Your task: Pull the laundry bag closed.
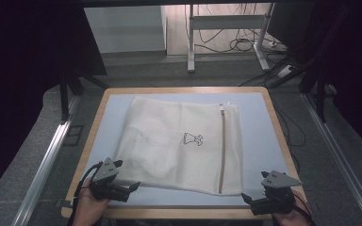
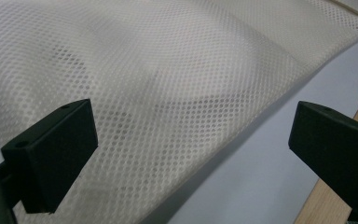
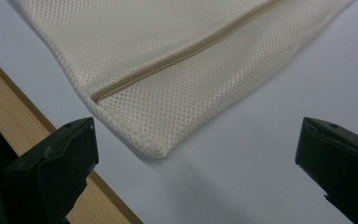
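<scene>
Left tongs (image 1: 125,176) spread wide, holding nothing, poised at the near left corner of the mesh laundry bag (image 1: 179,141), jaws straddling its edge in the left gripper view; right tongs (image 1: 254,197) likewise gaping and empty, just beside the bag's near right corner, short of the zipper (image 1: 222,150); bag lying flat mid-bench (image 1: 259,117), zipper running away toward the far edge.

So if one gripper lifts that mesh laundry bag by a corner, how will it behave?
The mesh bag lies flat and rumpled, so it will probably droop and fold rather than stay stiff. It looks thin and light. The zipper may hang a little straighter.
</scene>
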A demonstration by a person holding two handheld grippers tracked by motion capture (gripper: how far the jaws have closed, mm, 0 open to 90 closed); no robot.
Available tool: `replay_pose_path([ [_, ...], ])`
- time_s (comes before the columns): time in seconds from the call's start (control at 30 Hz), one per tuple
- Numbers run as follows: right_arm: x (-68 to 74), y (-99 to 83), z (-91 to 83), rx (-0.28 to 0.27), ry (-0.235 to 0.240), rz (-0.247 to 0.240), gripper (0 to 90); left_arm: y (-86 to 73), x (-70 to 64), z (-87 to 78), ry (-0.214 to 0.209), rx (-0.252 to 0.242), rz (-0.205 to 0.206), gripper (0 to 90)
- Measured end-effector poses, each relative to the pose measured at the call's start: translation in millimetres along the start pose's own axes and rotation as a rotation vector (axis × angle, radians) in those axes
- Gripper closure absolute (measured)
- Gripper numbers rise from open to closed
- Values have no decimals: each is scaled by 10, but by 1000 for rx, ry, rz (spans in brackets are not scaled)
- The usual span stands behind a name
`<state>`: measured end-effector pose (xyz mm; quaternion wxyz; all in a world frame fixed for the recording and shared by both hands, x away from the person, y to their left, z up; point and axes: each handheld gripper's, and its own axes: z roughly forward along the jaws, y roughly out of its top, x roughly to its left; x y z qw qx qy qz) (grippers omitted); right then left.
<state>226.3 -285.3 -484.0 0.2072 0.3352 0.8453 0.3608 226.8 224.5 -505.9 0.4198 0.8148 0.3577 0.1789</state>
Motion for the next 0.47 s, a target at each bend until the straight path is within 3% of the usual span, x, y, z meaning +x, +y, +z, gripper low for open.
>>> replay_pose_path([
  [0.23, -13, -45, -70, -19, 13, 38, 0, -93, 60, -41, 4, 17, -37, 9],
  [0.47, -19, -48, -63, -13, 17, 37, 0, -120, 85, -50, -3, 22, -55, 9],
])
